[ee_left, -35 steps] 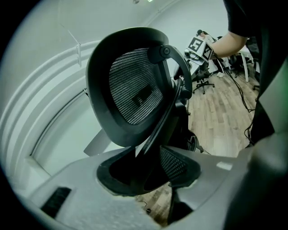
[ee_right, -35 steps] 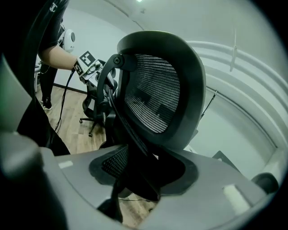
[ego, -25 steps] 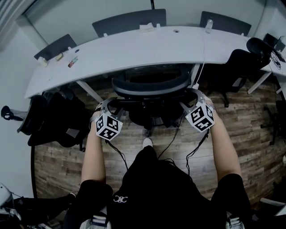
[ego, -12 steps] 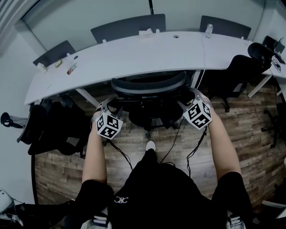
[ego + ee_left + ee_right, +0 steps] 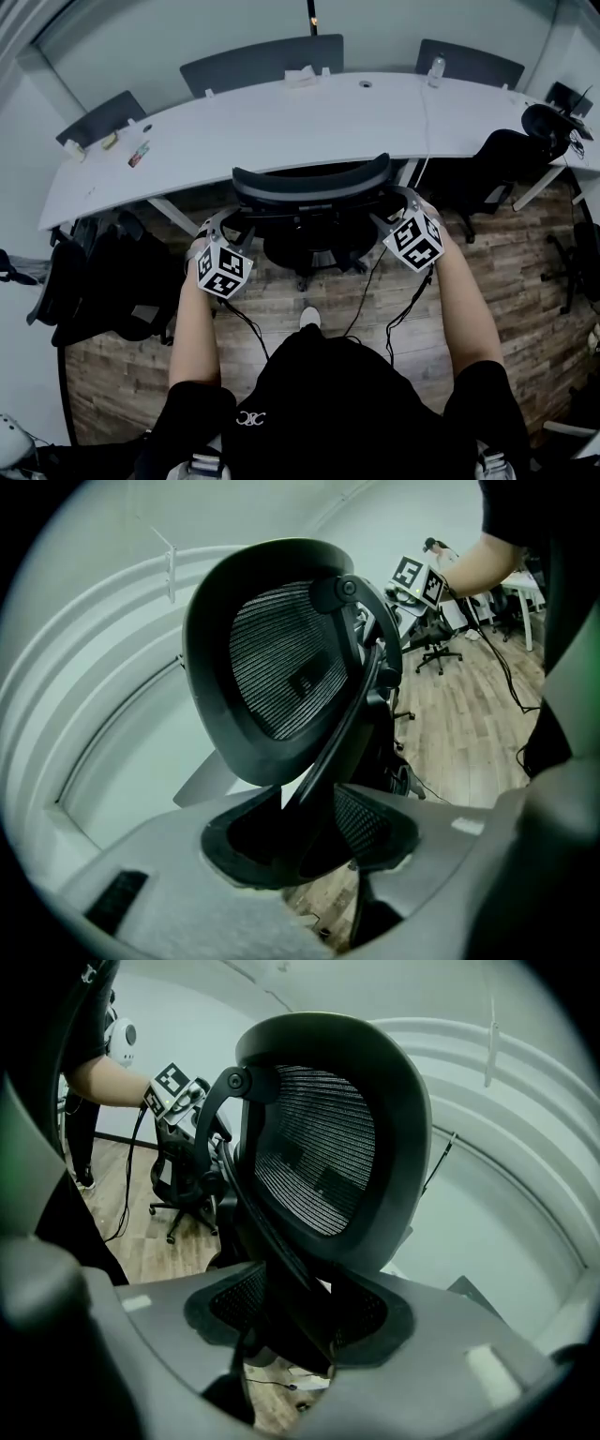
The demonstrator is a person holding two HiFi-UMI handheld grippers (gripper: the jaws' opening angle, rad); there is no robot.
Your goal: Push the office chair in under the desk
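Note:
A black mesh-backed office chair (image 5: 314, 183) stands with its backrest right at the front edge of the long curved white desk (image 5: 281, 117). My left gripper (image 5: 223, 223) is on the chair's left side and my right gripper (image 5: 398, 208) on its right side, each shut around a black arm of the chair frame. In the left gripper view the mesh backrest (image 5: 281, 667) rises just beyond the left gripper (image 5: 314, 841), with a black strut running between its grey jaws. The right gripper view mirrors this: backrest (image 5: 323, 1147) above the right gripper (image 5: 295, 1321).
Another black chair (image 5: 112, 272) stands at the left and one at the right (image 5: 506, 159); two grey chairs (image 5: 262, 61) are behind the desk. A bottle (image 5: 434, 67) and small items (image 5: 141, 153) lie on the desk. Cables (image 5: 394, 300) trail over the wooden floor.
The chair has moved a little toward the desk, its backrest now against the desk's front edge. Both grippers went with it, and their hold looks the same.

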